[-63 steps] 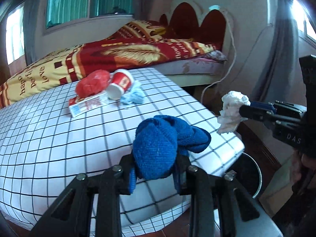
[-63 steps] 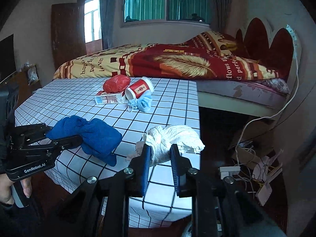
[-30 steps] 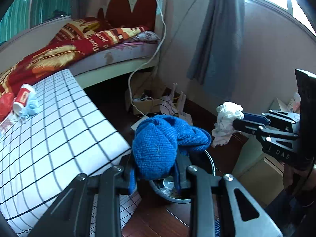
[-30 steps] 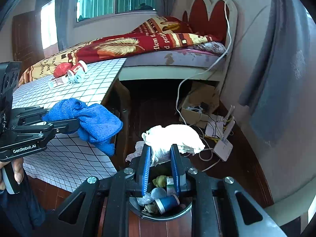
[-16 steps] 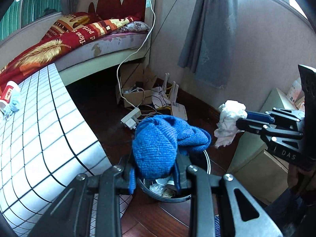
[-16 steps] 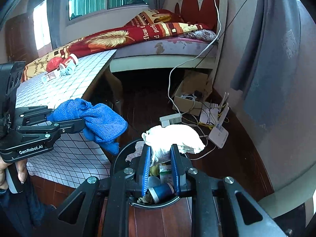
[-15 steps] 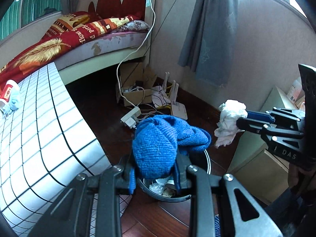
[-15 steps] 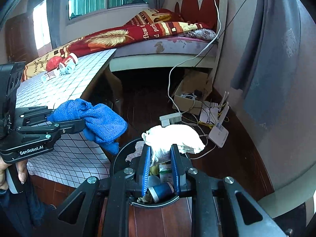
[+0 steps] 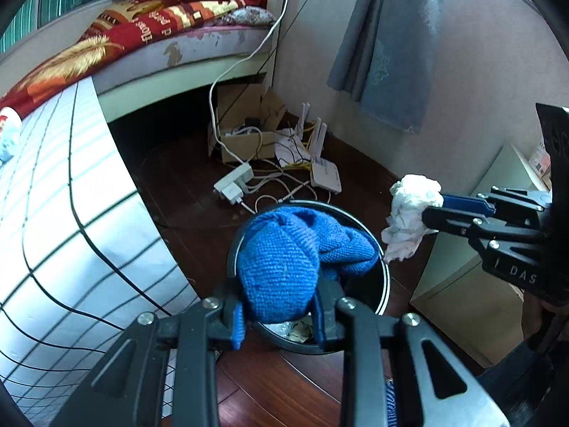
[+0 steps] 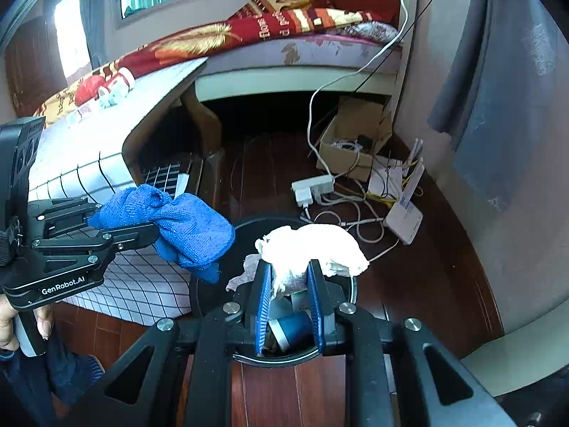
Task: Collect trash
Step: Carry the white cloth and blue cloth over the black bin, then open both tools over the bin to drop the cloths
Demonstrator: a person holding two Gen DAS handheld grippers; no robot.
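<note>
Left gripper (image 9: 279, 315): jaws clenched on a blue knitted cloth (image 9: 284, 263), which bulges up out of the pads and hangs directly over the trash bin (image 9: 382, 286). Right gripper (image 10: 288, 297): jaws clenched on a crumpled white tissue wad (image 10: 313, 249), also above the bin's opening.

Largest to smallest:
- Bed (image 10: 284, 53) with red and gold blanket, at the back of the room.
- Table with white grid-pattern cover (image 9: 53, 220), left of the bin; a red paper cup (image 10: 122, 80) and a red crumpled bag (image 10: 87, 89) lie on its far end.
- Grey curtain (image 9: 391, 46) on the right wall.
- Trash bin: round, black, on the dark wood floor, touching the table cover's hem; a blue can and scraps visible inside.
- Cardboard box (image 10: 350, 142) with cables, beside a white power strip (image 10: 313, 186) and a white router (image 10: 403, 219).
</note>
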